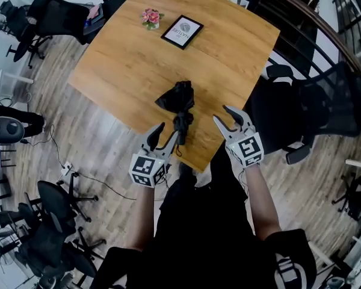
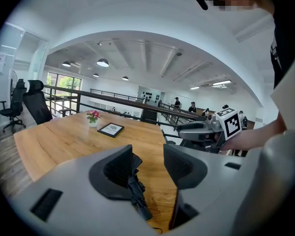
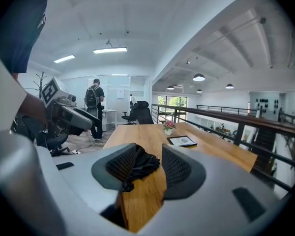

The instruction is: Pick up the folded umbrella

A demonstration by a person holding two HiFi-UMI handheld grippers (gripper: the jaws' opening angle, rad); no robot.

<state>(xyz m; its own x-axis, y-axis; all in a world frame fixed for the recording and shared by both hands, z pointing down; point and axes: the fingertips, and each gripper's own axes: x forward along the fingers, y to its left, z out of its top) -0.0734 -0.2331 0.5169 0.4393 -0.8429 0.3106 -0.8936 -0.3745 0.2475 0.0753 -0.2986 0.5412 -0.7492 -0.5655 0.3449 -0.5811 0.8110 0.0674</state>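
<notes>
Looking down from my head, the folded black umbrella [image 1: 179, 100] lies on the wooden surface [image 1: 126, 65], just ahead of and between my two grippers. Its handle end sits close by the right jaw of my left gripper [image 1: 166, 133]; my right gripper [image 1: 226, 115] hovers a little to the umbrella's right, over the near edge. Beyond it lie a framed picture [image 1: 182, 31] and a small pot of pink flowers [image 1: 151, 18]. In the left gripper view, my left gripper [image 2: 150, 162] has its jaws apart with nothing clamped; the umbrella [image 2: 134, 183] shows low in the gap, against the left jaw. In the right gripper view, my right gripper [image 3: 148, 150] is likewise spread and empty, the umbrella [image 3: 141, 166] lying just beyond the gap.
</notes>
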